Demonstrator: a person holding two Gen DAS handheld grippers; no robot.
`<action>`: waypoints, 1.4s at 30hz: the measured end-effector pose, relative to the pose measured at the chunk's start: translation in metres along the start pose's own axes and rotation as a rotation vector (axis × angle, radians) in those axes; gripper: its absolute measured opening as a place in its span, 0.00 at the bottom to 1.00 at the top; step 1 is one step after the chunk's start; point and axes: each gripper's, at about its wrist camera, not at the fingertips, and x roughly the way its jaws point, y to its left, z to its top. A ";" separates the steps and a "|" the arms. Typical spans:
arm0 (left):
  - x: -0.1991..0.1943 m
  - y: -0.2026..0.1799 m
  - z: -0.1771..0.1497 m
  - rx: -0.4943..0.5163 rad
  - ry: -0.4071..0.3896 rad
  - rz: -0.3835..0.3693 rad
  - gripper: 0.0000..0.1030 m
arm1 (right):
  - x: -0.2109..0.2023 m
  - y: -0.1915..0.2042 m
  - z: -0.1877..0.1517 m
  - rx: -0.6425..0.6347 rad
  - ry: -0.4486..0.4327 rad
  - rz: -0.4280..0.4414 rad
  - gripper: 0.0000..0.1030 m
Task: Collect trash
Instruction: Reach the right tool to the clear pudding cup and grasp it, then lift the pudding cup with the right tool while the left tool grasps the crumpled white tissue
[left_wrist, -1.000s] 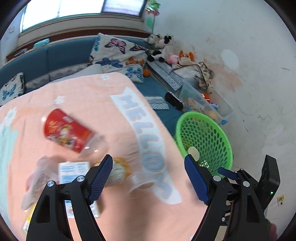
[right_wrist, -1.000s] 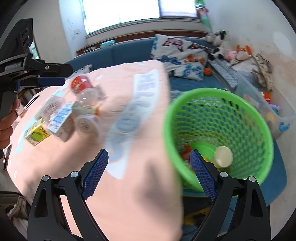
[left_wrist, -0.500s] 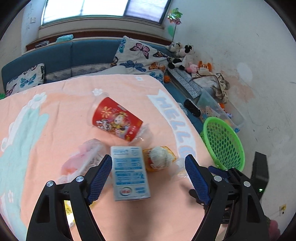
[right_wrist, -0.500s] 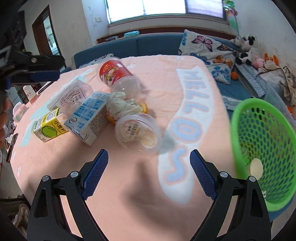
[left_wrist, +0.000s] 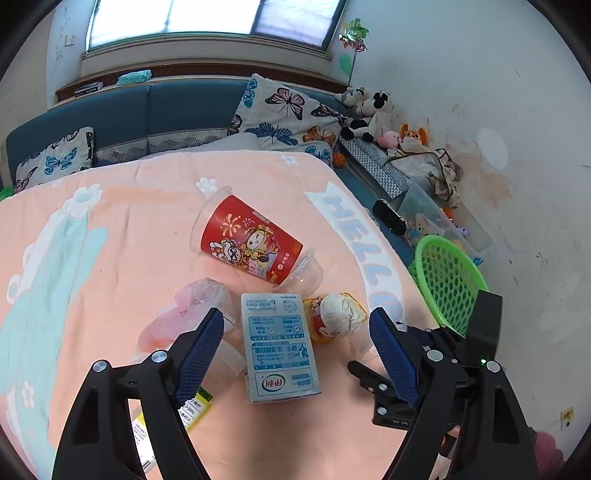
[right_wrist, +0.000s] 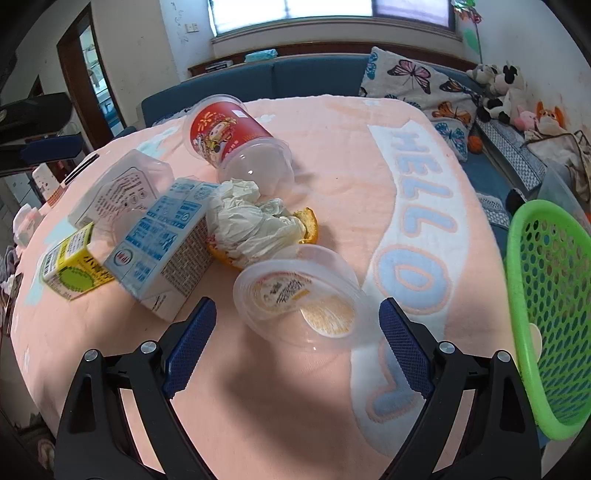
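Jaws on both your tools stand wide apart with nothing between them. Your right gripper (right_wrist: 297, 343) frames the clear plastic tub (right_wrist: 301, 297), which lies on its side just ahead, its mouth tipped toward you at 6 o'clock; you seem lined up to close on it next, probably because it is the piece nearest the green basket (right_wrist: 546, 306), which sits at 3 o'clock just off the edge of the bench (right_wrist: 332, 155). Your left gripper (left_wrist: 295, 347) hovers over the blue-and-white milk carton (left_wrist: 279, 345), lying flat with its printed face up, lengthwise between the pads, so a straight squeeze should catch its long sides.

Around them the trash is bunched close: a crumpled white tissue (right_wrist: 251, 221) rests on orange peel, touching the carton; a red printed cup (left_wrist: 251, 243) lies tipped over at 12 o'clock; a yellow juice box (right_wrist: 70, 269) and a clear lidded container (right_wrist: 122, 192) sit at 9 to 10 o'clock. The tub looks thin and springy, likely to buckle if you pinch hard
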 end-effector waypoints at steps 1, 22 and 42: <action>0.001 0.000 0.000 0.000 0.002 -0.001 0.76 | 0.001 0.000 0.000 0.004 0.003 -0.002 0.84; 0.040 -0.034 -0.007 0.102 0.084 -0.058 0.76 | -0.024 -0.026 -0.008 0.047 -0.024 -0.002 0.64; 0.086 -0.072 -0.011 0.280 0.141 -0.005 0.76 | -0.062 -0.065 -0.027 0.102 -0.051 -0.047 0.64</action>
